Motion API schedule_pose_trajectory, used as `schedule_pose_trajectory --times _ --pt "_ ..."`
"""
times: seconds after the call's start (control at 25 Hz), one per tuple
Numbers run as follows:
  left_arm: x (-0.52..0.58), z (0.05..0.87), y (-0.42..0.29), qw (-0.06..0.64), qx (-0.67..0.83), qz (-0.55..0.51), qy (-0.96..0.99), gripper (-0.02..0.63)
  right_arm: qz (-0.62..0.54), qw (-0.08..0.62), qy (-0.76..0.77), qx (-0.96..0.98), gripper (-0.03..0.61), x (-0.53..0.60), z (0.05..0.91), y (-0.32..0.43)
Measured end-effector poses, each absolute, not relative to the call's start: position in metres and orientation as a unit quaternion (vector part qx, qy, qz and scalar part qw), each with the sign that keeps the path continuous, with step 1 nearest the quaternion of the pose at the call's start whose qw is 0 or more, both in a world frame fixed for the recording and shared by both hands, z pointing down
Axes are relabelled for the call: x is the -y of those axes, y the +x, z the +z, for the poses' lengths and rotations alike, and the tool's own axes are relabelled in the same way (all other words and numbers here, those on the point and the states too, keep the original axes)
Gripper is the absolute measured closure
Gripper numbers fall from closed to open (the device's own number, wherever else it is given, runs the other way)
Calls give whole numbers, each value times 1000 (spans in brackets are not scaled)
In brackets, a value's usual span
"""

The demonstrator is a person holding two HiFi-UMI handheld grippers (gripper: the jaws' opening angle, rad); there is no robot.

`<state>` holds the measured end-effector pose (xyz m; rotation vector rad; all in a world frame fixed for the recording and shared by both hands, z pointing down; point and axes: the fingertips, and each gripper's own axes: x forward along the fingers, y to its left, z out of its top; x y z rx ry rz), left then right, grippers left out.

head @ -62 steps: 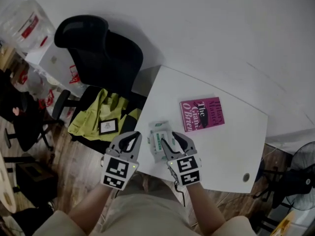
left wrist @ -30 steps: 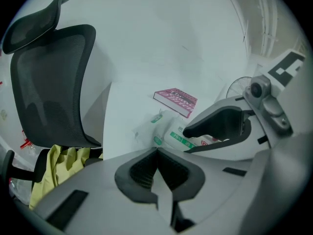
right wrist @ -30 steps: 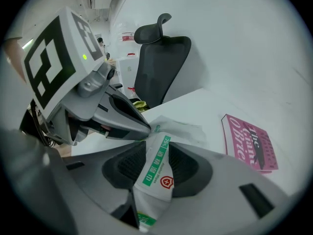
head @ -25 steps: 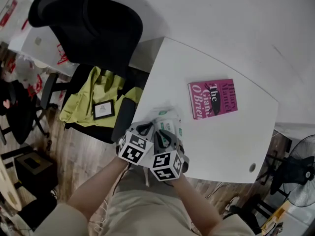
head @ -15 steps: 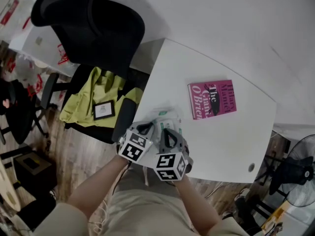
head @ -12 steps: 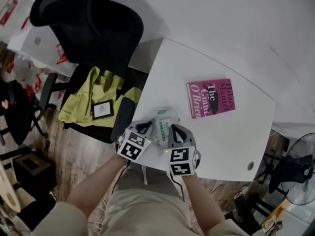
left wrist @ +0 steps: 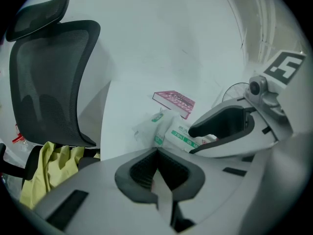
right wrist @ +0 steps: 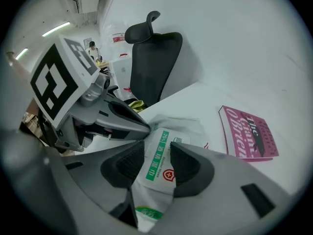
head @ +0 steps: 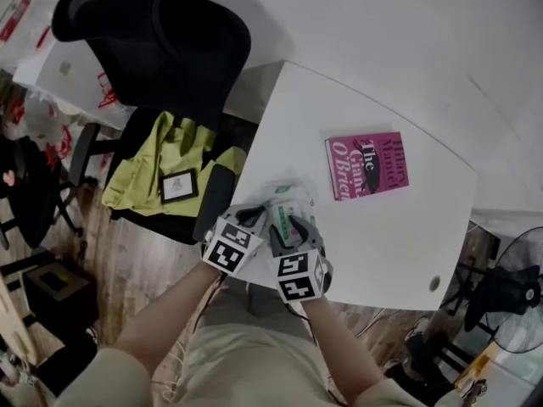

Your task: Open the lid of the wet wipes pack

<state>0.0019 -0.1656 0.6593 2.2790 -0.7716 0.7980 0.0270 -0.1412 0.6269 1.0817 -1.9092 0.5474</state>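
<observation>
Wipes pack [right wrist: 188, 131], between just-opened right claw [right wrist: 156, 151]

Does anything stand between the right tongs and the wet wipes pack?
Nothing visible does. The right tongs, whose jaws have just been opening, straddle the wet wipes pack directly without pressing it. The left tongs appear to pinch its edge from the side. The book lies apart.
</observation>
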Motion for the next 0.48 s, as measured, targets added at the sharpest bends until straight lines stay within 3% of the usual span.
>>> schedule_pose_trajectory --times 0.48 --pt "164 658 1 288 294 299 861 591 223 449 464 730 399 143 632 28"
